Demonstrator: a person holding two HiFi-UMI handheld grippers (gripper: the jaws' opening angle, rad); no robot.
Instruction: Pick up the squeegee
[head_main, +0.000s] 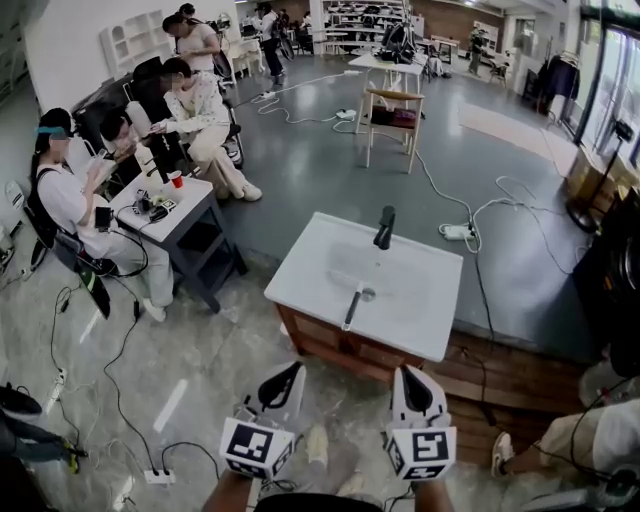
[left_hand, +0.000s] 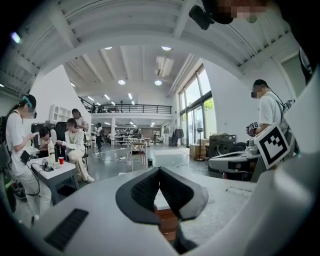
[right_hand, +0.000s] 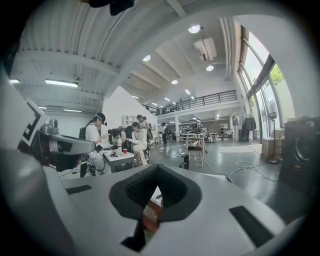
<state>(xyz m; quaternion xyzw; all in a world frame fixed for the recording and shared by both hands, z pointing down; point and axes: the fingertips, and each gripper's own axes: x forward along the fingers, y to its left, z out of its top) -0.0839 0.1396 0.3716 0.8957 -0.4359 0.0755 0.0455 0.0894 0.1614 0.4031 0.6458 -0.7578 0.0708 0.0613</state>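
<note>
We hold the left gripper (head_main: 292, 372) and right gripper (head_main: 408, 374) pinched shut and empty, the dark-handled slim squeegee (head_main: 352, 306) at twelve o'clock on the white rectangular basin top (head_main: 425, 295), blade too small to discern.

We see a white sink (head_main: 420, 300) with a black faucet (head_main: 384, 228) at its far edge; left of the sink a table (head_main: 196, 196) bears a red cup (head_main: 176, 179), and beyond the sink stands a wooden stool (head_main: 392, 125).
</note>
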